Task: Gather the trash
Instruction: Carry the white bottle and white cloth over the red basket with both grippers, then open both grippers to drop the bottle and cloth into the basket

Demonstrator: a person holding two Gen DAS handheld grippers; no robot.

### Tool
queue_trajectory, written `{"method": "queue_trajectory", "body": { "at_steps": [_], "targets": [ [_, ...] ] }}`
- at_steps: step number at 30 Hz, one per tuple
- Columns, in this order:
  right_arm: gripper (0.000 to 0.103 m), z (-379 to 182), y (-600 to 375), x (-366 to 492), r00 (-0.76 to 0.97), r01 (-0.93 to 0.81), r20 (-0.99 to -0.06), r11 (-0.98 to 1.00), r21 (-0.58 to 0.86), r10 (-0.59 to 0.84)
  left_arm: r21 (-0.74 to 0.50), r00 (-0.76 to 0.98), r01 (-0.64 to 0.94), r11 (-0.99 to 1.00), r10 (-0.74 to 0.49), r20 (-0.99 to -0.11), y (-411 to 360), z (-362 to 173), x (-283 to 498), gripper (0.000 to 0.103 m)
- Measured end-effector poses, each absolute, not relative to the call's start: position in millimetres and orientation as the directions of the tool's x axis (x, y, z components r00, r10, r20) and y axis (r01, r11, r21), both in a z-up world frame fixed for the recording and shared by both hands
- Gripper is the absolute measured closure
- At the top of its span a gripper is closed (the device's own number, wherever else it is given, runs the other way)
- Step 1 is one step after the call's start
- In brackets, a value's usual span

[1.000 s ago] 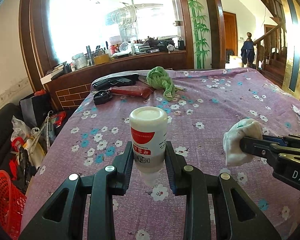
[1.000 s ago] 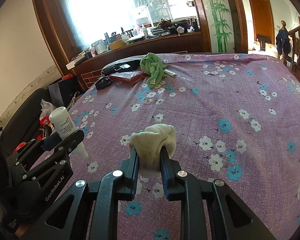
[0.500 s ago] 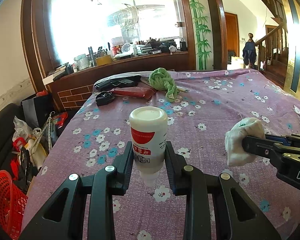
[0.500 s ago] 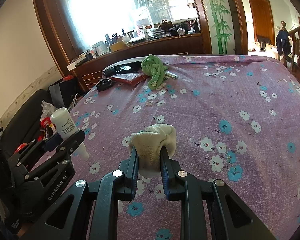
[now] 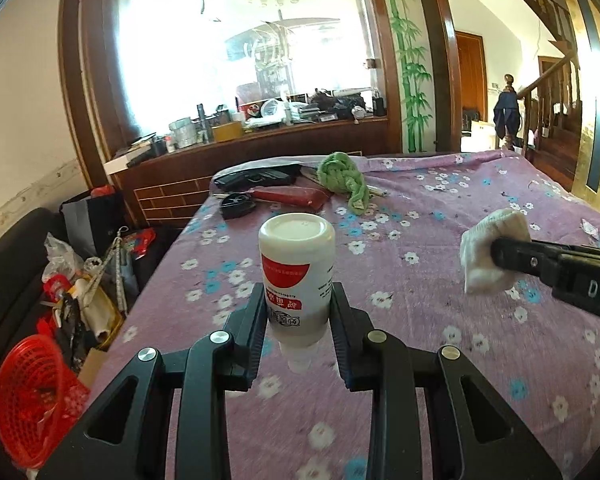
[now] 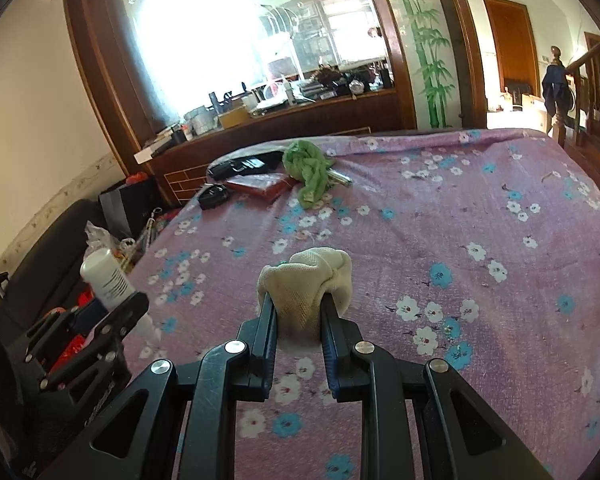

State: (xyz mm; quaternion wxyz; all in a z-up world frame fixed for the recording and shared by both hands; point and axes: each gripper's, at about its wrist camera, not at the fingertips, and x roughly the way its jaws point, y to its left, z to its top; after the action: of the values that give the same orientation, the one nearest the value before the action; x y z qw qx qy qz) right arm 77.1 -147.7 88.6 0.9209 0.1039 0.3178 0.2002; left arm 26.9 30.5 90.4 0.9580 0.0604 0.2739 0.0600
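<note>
A light, stiff bottle (image 5: 296, 280) was clamped upside down at mid-body by the left gripper (image 5: 298, 344); a soft, crushable rag (image 6: 306, 284) was pinched in the right gripper (image 6: 300, 340) above the bed (image 6: 460, 208).

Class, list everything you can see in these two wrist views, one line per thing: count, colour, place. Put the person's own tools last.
white bottle: one, white with a red label, held upside down above the bedspread.
balled cloth: one, off-white, held above the bedspread.
bedspread: one, purple with white and blue flowers, covering the bed.
green cloth: one, green, far end of the bed.
red flat packet: one, red, beside the green cloth.
black items: two or three, black, far left corner of the bed; kind unclear.
red basket: one, red, floor at left.
clutter of bags: several, mixed colours, floor beside the bed.
left tool: one, black, shut on the white bottle.
right tool: one, black, shut on the balled cloth.
</note>
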Motion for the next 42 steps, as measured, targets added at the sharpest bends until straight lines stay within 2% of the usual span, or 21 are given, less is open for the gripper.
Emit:
{"method": "queue_trajectory", "body": {
  "at_steps": [20,42],
  "targets": [
    [0.081,104.6,-17.2,5.7,0.579,-0.532,-0.566,0.798,0.284,0.587,0.066,0.842,-0.258,0.964,0.258,-0.474,148.3,113.2,-76.0,0.074],
    [0.08,119.0,143.7,-24.4,0.391,-0.723,-0.609,0.639,0.261,0.69,-0.016,0.74,-0.512,0.859,0.432,-0.516,305.4,99.4,-136.3,0.074]
  ]
}}
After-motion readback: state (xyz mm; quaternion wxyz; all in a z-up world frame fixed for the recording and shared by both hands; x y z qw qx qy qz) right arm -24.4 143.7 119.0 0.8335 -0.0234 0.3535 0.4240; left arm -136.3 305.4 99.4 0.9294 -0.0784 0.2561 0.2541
